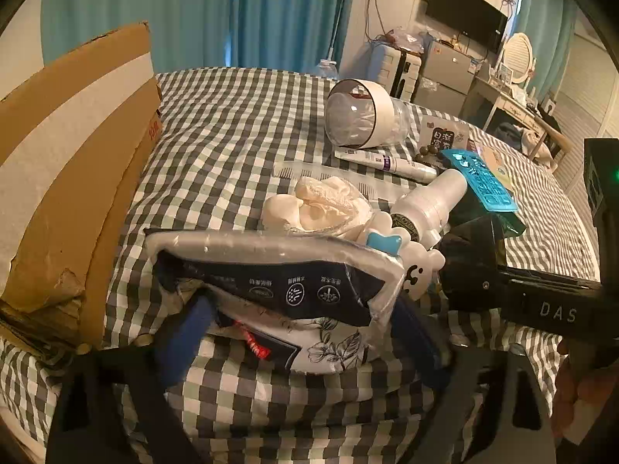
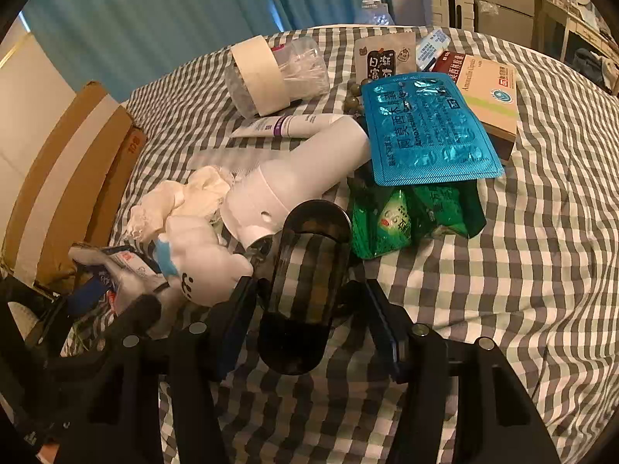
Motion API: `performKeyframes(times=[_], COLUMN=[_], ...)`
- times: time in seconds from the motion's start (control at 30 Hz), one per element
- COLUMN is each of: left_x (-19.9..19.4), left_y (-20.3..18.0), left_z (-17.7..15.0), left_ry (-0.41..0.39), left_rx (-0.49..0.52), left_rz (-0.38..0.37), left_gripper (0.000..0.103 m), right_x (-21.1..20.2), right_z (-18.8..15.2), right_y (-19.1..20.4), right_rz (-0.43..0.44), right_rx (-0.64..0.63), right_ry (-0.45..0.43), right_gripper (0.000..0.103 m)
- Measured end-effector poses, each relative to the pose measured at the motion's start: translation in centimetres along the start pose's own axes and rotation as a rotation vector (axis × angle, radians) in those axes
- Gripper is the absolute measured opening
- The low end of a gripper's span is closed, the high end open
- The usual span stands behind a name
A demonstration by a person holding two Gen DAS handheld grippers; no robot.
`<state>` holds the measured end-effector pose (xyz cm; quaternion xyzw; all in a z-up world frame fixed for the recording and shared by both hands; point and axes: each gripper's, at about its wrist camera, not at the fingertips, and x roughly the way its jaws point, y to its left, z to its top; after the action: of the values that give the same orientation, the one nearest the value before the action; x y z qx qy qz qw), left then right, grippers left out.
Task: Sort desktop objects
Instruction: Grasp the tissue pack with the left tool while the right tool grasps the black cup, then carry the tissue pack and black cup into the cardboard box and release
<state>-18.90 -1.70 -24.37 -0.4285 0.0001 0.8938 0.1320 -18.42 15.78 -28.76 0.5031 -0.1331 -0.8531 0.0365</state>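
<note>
My left gripper (image 1: pixel 298 309) is shut on a dark blue and clear plastic packet (image 1: pixel 278 270), held just above the checked cloth beside the cardboard box (image 1: pixel 73 178). My right gripper (image 2: pixel 301 305) is shut on a dark translucent oblong case (image 2: pixel 305 282); it also shows in the left wrist view (image 1: pixel 472 263). Just ahead lie a white cloud-shaped toy (image 2: pixel 201 263), a white bottle (image 2: pixel 294 174), crumpled white tissue (image 2: pixel 185 197), a blue blister pack (image 2: pixel 429 131) and green sachets (image 2: pixel 410 212).
Farther back on the checked cloth (image 2: pixel 522 270) are a clear jar with a white band (image 2: pixel 267 73), a white tube (image 2: pixel 290 125), a snack packet (image 2: pixel 383 60), a medicine box (image 2: pixel 487 92) and beads (image 2: pixel 354 98). Curtains, a fridge and a desk stand behind.
</note>
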Motion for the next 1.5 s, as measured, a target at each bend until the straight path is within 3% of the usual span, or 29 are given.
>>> performKeyframes(times=[0.07, 0.13, 0.23, 0.37, 0.4, 0.43, 0.77, 1.2, 1.5], left_x=[0.1, 0.0, -0.3, -0.9, -1.2, -1.4, -6.4, -13.1, -15.2], left_y=[-0.1, -0.4, -1.2, -1.4, -1.2, -1.0, -0.4, -2.3, -2.3], left_z=[0.0, -0.2, -0.7, -2.0, -2.2, -2.3, -3.4, -4.1, -4.2], left_ry=[0.009, 0.014, 0.032, 0.055, 0.061, 0.067, 0.045, -0.076, -0.110], left_rx=[0.009, 0.038, 0.083, 0.112, 0.101, 0.087, -0.005, 0.014, 0.002], left_rz=[-0.008, -0.030, -0.030, -0.012, -0.010, -0.011, 0.007, 0.021, 0.033], left_gripper=[0.082, 0.055, 0.034, 0.026, 0.017, 0.015, 0.012, 0.012, 0.012], right_x=[-0.1, -0.2, -0.8, -1.9, -2.1, -2.5, -7.0, -12.7, -14.5], right_z=[-0.1, -0.4, -0.8, -1.5, -1.5, -1.8, -3.7, -5.4, -6.4], right_y=[0.0, 0.1, 0.0, -0.1, -0.1, -0.1, 1.3, 1.9, 2.6], right_rz=[-0.007, -0.015, -0.023, -0.016, -0.013, -0.010, -0.001, 0.056, 0.070], right_rx=[-0.005, -0.008, -0.012, 0.008, 0.012, 0.015, -0.019, -0.032, -0.063], right_ry=[0.003, 0.003, 0.002, -0.001, 0.000, 0.001, -0.034, -0.121, -0.137], right_gripper=[0.056, 0.055, 0.054, 0.053, 0.053, 0.053, 0.050, 0.049, 0.049])
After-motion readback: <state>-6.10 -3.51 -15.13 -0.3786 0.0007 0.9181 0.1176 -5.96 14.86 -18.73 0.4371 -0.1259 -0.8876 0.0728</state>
